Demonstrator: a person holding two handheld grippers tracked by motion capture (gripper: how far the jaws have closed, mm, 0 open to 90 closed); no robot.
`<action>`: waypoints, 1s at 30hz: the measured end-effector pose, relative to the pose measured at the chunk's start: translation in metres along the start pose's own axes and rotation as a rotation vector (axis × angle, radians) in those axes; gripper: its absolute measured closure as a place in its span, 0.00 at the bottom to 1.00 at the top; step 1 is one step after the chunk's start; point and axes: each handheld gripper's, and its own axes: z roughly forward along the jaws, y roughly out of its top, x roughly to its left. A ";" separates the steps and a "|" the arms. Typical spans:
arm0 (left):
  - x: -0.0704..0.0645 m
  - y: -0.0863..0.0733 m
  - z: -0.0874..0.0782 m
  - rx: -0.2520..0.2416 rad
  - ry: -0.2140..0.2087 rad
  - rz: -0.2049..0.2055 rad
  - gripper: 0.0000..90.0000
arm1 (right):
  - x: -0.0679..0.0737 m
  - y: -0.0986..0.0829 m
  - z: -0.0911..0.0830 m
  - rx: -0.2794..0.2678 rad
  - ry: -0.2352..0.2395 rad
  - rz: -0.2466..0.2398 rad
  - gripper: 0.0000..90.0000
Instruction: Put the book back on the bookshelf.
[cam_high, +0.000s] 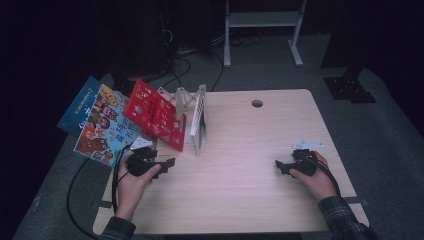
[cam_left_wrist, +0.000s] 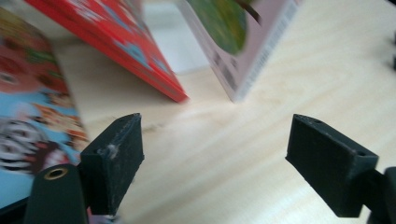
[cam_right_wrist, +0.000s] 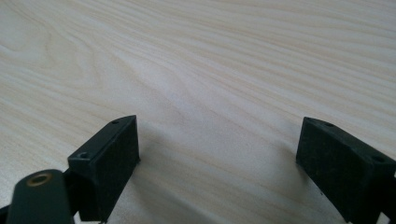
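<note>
My black left gripper is near a red book and a blue cartoon-patterned book on the pale wood-grain table.

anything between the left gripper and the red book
Nothing: only bare table between the open left gripper and the red book, in the left gripper view.

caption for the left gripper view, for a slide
Open left gripper faces a leaning red book and a white book.
</note>
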 end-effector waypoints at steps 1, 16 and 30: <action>-0.002 -0.002 0.003 0.012 -0.012 0.004 0.18 | 0.000 0.000 0.000 0.000 0.000 0.000 0.13; -0.039 -0.023 0.046 0.211 -0.096 0.161 0.12 | 0.000 0.000 0.000 -0.001 0.007 -0.008 0.13; -0.056 -0.039 0.063 0.251 -0.109 0.367 0.01 | 0.000 0.000 0.000 -0.001 0.009 -0.012 0.13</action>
